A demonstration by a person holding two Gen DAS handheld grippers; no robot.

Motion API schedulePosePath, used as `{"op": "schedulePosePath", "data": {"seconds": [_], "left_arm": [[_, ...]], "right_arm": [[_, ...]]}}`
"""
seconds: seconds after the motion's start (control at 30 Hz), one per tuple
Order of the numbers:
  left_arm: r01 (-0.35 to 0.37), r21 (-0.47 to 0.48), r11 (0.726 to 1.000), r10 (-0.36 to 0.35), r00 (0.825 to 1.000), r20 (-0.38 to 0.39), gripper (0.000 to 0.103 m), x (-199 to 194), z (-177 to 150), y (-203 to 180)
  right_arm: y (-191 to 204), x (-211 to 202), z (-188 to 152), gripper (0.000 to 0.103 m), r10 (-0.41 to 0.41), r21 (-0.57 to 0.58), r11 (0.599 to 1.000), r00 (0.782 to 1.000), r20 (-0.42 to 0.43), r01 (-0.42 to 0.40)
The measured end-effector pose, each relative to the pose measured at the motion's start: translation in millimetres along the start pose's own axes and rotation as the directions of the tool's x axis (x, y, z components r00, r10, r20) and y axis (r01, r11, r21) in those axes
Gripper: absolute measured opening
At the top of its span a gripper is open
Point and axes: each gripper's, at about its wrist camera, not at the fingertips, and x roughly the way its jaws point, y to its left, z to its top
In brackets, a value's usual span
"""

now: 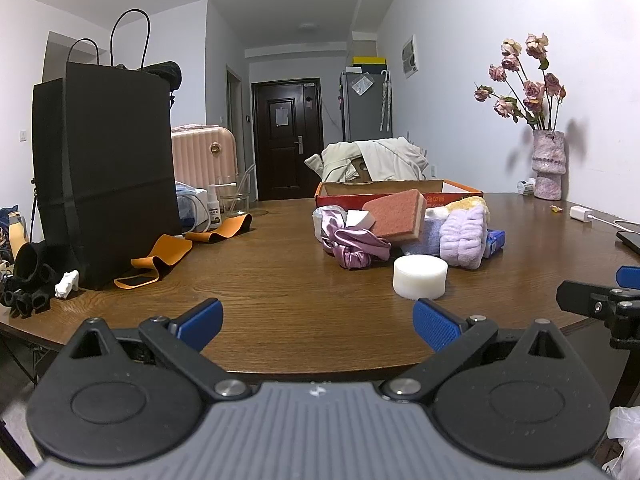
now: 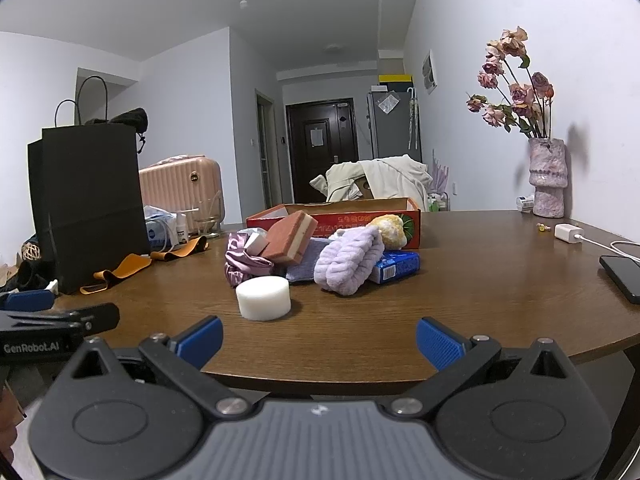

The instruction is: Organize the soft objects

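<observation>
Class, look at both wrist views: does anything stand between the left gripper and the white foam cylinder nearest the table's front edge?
Nothing visible does. The left gripper is open, and only bare table lies between it and the white foam cylinder. The pile of soft things sits behind the cylinder, not in front.

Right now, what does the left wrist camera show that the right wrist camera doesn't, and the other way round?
Only the left wrist view shows the black gloves at the table's left edge and the right gripper. Only the right wrist view shows the whole phone and the left gripper. Both show the white foam disc, purple towel, orange sponge, red box, black bag and vase.
</observation>
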Motion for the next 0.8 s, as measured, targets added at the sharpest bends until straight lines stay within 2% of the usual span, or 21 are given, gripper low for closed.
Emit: {"op": "schedulePosePath", "data": {"seconds": [0.4, 0.57, 0.7, 0.8], "left_arm": [[0.004, 0.006, 1.000, -0.004, 1.000, -0.001, 0.103, -1.3, -0.7, -3.2], [0.004, 0.005, 1.000, -0.004, 1.000, 0.003, 0.103, -1.1, 0.2, -3.1], [0.005, 0.005, 1.000, -0.005, 1.000, 0.003, 0.103, -1.2, 0.3, -2.7], [0.005, 0.005, 1.000, -0.005, 1.000, 0.003, 0.103, -1.3, 0.6, -2.6]], "right_arm": [[-3.5, 0.0, -0.3, 0.103, 0.012, 0.019, 1.000, 1.000, 0.002, -0.012], [-4.3, -2.5, -0.1, 0.103, -0.008, 0.031, 0.999, 0.999, 0.042, 0.006], [-2.6, -5.1, -2.6, 0.103, 0.009, -0.012, 1.000, 0.994, 0.112, -0.008], [3.8, -2.6, -3.6, 0.103, 0.023, -0.064, 0.998, 0.995, 0.096, -0.017]]}}
